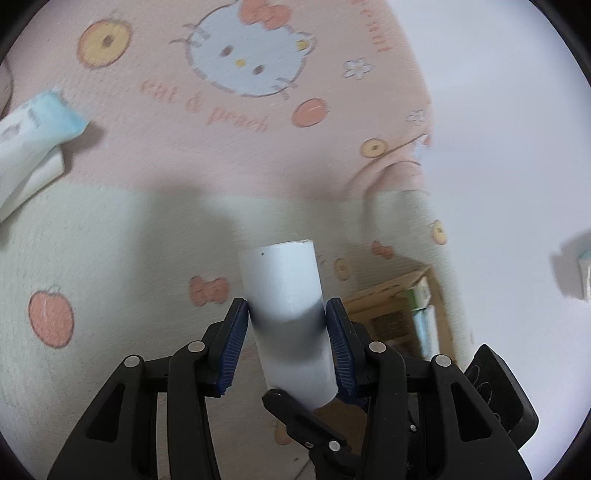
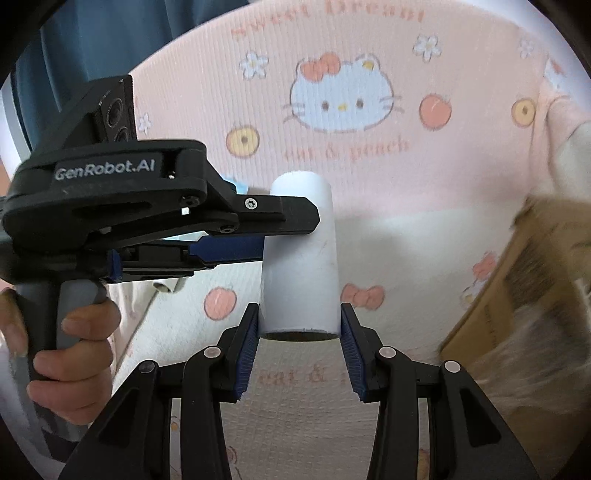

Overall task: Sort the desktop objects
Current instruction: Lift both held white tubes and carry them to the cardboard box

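The white tube (image 2: 301,258) is clamped by both tools: the right gripper (image 2: 300,325) at its near, open end, the left gripper (image 1: 288,317) across its middle. A two-handed carry is judged underway, above the patterned cloth (image 2: 369,192). Next, a drop-off is called for, perhaps the cardboard box (image 2: 517,288) at right.

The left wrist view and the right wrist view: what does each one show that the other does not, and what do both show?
Only the left wrist view shows a blue and white packet lying on the cloth.

Only the right wrist view shows a hand holding the left claw's handle, and blue fabric behind.

Both show the white tube, gripped by the left claw and the right claw at once, the pink cartoon cloth and a cardboard box.
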A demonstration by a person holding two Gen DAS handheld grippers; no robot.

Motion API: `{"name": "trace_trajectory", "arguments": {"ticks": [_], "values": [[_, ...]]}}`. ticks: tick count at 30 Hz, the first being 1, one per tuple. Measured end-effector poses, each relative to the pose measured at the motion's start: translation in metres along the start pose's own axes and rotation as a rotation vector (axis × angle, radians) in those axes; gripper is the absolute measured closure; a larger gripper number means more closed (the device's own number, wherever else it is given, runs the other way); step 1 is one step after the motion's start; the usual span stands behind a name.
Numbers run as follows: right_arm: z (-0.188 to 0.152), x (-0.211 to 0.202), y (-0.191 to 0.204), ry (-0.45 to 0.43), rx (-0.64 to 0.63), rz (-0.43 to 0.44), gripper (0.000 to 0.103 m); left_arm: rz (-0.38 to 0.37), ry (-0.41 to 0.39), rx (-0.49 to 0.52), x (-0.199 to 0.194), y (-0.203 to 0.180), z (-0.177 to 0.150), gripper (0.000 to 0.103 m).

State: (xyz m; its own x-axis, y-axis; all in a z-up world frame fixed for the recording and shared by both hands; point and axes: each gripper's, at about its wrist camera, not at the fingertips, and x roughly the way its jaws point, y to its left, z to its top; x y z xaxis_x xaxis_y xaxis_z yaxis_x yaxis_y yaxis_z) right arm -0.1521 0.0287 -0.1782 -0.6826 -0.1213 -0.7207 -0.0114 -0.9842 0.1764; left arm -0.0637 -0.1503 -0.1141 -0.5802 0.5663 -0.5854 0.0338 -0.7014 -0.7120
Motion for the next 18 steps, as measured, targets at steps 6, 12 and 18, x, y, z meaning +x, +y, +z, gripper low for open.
{"name": "trace_trajectory", "arguments": {"ticks": [6,12,18], "values": [[0.032,0.005,-0.033,-0.044,0.017,-0.039,0.063,-0.039,-0.015,0.050,-0.004,-0.035,0.011,0.056],[0.035,-0.052,-0.041,-0.092,0.056,-0.096,0.063,-0.097,-0.049,0.147,-0.005,-0.083,0.019,0.056],[0.057,-0.066,-0.061,-0.104,0.054,-0.196,0.063,-0.152,-0.035,0.180,0.007,-0.120,0.020,0.056]]}}
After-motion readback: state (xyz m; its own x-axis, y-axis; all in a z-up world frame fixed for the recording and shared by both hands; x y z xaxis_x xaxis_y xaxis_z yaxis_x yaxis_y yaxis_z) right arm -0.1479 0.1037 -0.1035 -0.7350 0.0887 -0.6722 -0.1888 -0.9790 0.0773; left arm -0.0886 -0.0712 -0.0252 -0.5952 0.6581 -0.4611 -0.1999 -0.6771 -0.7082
